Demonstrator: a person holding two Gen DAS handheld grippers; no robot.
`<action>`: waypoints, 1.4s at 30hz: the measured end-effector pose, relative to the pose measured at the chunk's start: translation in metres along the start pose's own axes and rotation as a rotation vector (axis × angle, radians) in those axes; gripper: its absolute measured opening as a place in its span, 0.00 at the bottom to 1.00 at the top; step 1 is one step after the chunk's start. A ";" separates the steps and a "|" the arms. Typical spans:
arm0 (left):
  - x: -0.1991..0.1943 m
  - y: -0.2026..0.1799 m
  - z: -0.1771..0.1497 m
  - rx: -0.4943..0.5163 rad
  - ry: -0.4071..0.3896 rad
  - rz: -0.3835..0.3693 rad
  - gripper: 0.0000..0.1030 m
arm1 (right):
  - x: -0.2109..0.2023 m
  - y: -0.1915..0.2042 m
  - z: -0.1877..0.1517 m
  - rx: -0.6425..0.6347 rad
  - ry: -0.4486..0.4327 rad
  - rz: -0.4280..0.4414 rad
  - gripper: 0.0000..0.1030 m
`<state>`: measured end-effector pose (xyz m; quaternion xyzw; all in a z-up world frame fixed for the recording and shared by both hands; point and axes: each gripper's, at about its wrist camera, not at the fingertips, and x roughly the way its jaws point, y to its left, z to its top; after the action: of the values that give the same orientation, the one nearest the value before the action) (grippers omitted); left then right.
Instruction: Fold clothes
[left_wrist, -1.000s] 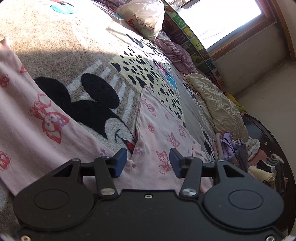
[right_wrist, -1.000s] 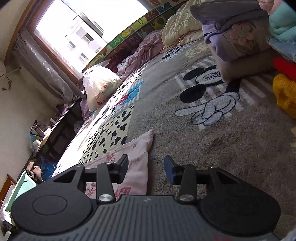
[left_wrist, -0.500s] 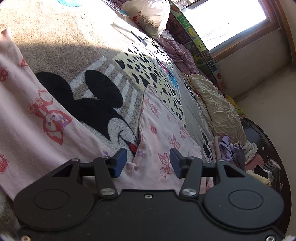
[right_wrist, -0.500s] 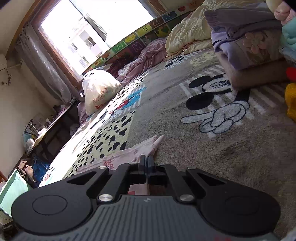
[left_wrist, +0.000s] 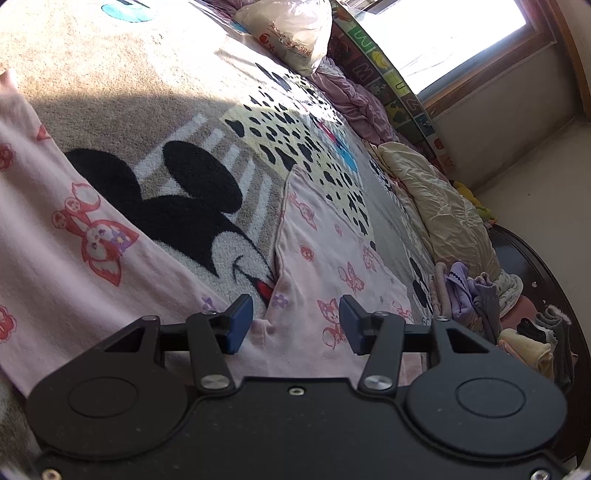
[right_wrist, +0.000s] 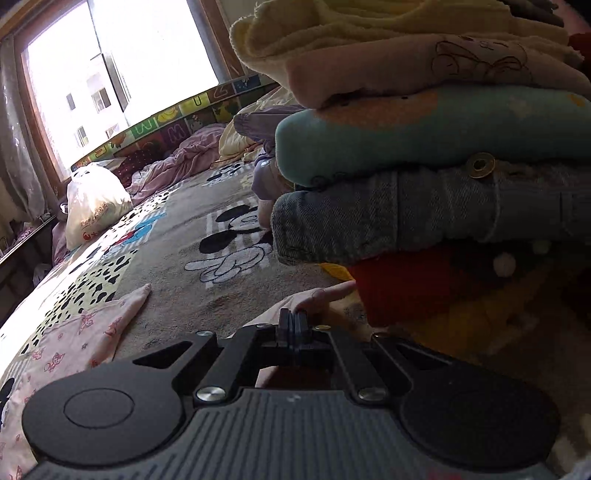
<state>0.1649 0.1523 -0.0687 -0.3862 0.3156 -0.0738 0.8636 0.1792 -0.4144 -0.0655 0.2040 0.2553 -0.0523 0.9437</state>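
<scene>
Pink printed pants (left_wrist: 325, 273) lie spread on the Mickey Mouse blanket (left_wrist: 192, 206), one leg (left_wrist: 74, 243) running off to the left. My left gripper (left_wrist: 295, 325) is open, its blue pads (left_wrist: 240, 323) just above the crotch of the pants. In the right wrist view the other pant leg (right_wrist: 92, 325) lies at the lower left. My right gripper (right_wrist: 292, 326) is shut on a pink pant-leg end (right_wrist: 325, 295), pulled close to a stack of folded clothes (right_wrist: 424, 177).
The folded stack holds cream, pink, teal, denim and red items. A plastic bag (right_wrist: 96, 206) and bedding (left_wrist: 439, 210) lie by the window. Loose clothes (left_wrist: 472, 295) sit at the bed's edge.
My right gripper shut on the pant-leg end and carried it to the right, up to the folded stack. My left gripper stayed open and drifted slightly over the pants.
</scene>
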 end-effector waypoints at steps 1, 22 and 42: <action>0.000 0.000 0.000 0.003 0.000 0.000 0.49 | -0.001 -0.003 -0.003 0.011 0.006 -0.006 0.03; 0.004 -0.003 -0.004 0.019 0.005 0.009 0.51 | 0.038 0.010 -0.019 -0.153 0.047 -0.223 0.28; 0.013 -0.011 -0.006 0.087 0.001 0.025 0.51 | 0.028 0.118 -0.022 -0.384 0.147 0.151 0.36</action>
<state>0.1727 0.1358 -0.0706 -0.3443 0.3172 -0.0766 0.8804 0.2170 -0.2975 -0.0545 0.0422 0.3126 0.0833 0.9453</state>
